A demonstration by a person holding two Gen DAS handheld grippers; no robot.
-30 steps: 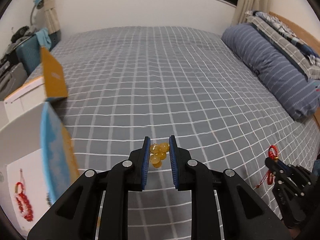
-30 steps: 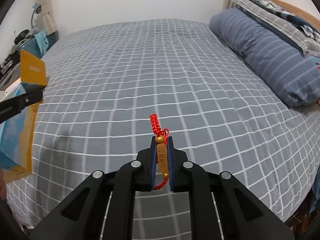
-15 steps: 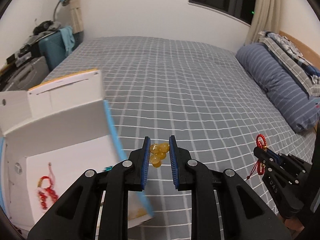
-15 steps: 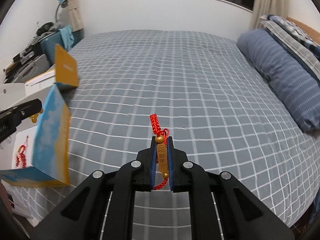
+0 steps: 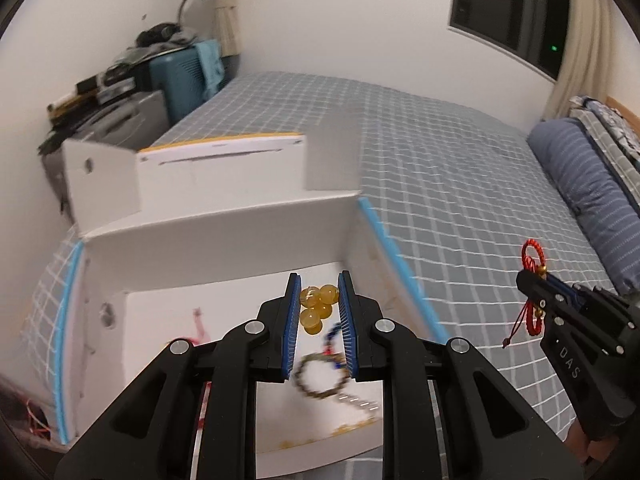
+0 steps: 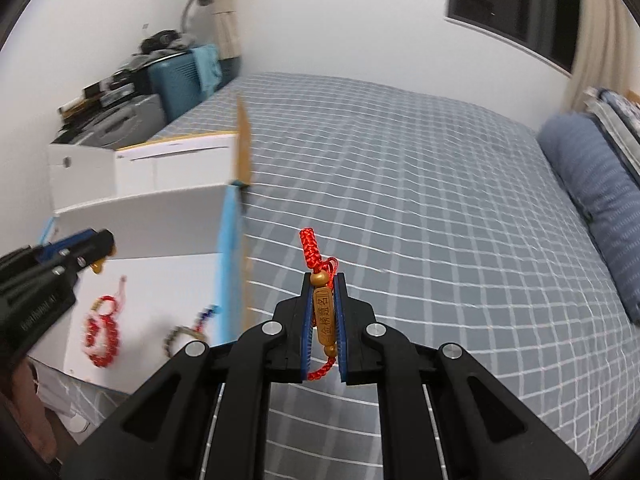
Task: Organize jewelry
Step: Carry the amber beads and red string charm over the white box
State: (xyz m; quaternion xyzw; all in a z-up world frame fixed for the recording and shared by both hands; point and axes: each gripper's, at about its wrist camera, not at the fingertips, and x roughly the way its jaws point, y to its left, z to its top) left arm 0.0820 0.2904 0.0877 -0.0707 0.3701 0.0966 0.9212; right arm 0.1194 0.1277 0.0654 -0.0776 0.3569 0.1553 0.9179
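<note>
Beads (image 5: pixel 316 307), round glossy amber, clamped in left claw (image 5: pixel 319 300); right claw (image 6: pixel 324 300) clenches red braided cord charm (image 6: pixel 322 309).

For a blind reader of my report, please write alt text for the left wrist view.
The left gripper holds a cluster of amber beads above an open white box that lies on a grey checked bed and holds several bracelets. At right, the right gripper holds a red cord charm.
</note>
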